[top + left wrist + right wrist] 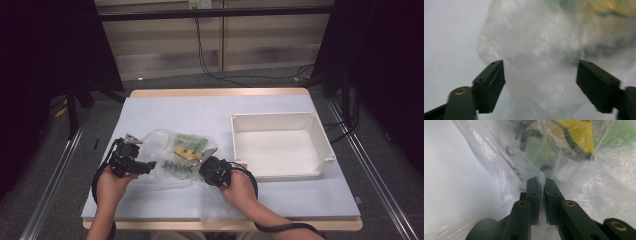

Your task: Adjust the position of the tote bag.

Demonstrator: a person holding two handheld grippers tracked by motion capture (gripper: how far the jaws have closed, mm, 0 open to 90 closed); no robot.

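We see a clear plastic bag (175, 155) lying on the table (200, 112), just left of a white bin (280, 145), with yellow and green packets (189, 144) inside it. Our right claw (540, 182) is pinched together on a fold of the bag's film, at the bag's right edge in the high view. Our left claw (540, 75) stands wide apart at the bag's left edge, the film lying between its jaws but not pressed by them.
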